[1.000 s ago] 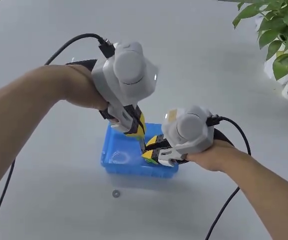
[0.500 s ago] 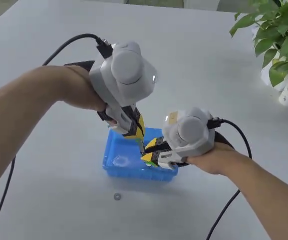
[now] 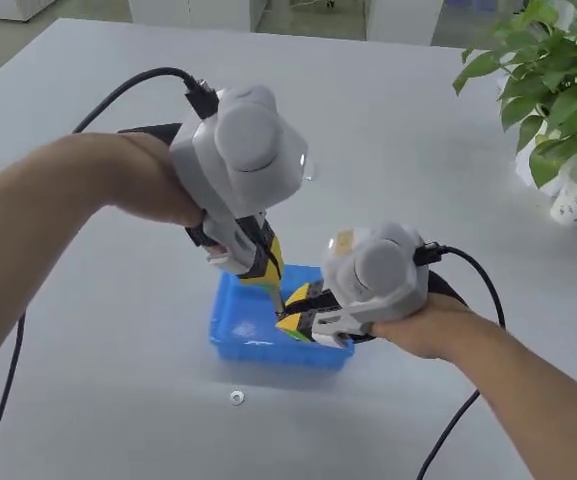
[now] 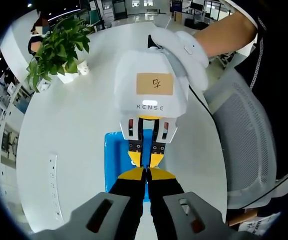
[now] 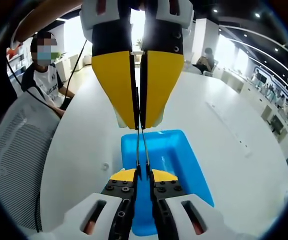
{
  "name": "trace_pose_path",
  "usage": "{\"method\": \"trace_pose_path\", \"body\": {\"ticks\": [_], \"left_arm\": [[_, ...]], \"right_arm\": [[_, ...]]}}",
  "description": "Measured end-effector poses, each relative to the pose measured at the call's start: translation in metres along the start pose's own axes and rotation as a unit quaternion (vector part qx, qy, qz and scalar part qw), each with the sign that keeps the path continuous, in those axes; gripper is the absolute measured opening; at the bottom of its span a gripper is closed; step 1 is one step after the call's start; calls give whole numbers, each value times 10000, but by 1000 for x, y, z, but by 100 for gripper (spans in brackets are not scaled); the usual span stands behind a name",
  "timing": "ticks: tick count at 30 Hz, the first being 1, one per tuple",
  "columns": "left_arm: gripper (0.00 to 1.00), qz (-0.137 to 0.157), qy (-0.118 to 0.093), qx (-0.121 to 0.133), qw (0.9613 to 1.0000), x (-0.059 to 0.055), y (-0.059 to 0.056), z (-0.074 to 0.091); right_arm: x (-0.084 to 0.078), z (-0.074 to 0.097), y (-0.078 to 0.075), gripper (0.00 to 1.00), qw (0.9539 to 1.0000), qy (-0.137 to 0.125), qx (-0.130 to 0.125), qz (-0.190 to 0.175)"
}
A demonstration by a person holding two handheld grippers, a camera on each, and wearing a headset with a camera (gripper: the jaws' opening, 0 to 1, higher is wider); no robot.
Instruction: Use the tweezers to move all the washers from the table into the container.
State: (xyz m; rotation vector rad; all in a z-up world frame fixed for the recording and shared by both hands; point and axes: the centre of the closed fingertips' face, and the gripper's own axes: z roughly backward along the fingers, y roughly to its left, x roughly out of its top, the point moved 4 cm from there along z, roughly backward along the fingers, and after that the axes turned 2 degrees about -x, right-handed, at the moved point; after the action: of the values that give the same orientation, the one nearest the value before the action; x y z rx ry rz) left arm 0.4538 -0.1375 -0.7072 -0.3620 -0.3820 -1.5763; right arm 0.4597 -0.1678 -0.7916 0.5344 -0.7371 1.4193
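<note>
A blue container (image 3: 238, 335) sits on the grey table, and one small washer (image 3: 236, 397) lies on the table just in front of it. Above the container my left gripper (image 3: 276, 293) and my right gripper (image 3: 290, 319) meet tip to tip. In the right gripper view thin metal tweezers (image 5: 141, 145) run from the left gripper's yellow jaws (image 5: 139, 85) down into my right gripper (image 5: 143, 176); both are shut on them. The container (image 5: 176, 162) lies below, with the washer (image 5: 105, 166) to its left. In the left gripper view my left gripper (image 4: 146, 173) faces the right gripper (image 4: 146, 156) over the container (image 4: 115, 150).
A potted plant (image 3: 558, 90) stands at the table's far right edge. Cables trail from both grippers across the table (image 3: 398, 130). A mesh office chair (image 4: 243, 130) stands beside the table, and a person (image 5: 46, 75) sits at its far side.
The head camera has tilted, shifting the whole picture. Both grippers stay joined on the tweezers over the container, and the washer has not moved.
</note>
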Motion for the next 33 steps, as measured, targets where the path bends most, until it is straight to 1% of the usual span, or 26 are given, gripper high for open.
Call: {"method": "trace_pose_path", "body": {"ticks": [8,14,22,33], "left_arm": [[5,-17,90,32,10000,-1,-13,6],[5,11,124,30,9999,-5,-24,7],[5,101,172,-38,9998,-13,-37,2],[5,222,162,-123,9995,-23,-48,-3]], "right_arm": [[9,0,14,11,10000,-50,47,57],[9,-3,25,11,9998,-88,141,50],[9,-11,39,11,9996,-86,267,64],[6,-20,53,11,9990,-87,440,37]]}}
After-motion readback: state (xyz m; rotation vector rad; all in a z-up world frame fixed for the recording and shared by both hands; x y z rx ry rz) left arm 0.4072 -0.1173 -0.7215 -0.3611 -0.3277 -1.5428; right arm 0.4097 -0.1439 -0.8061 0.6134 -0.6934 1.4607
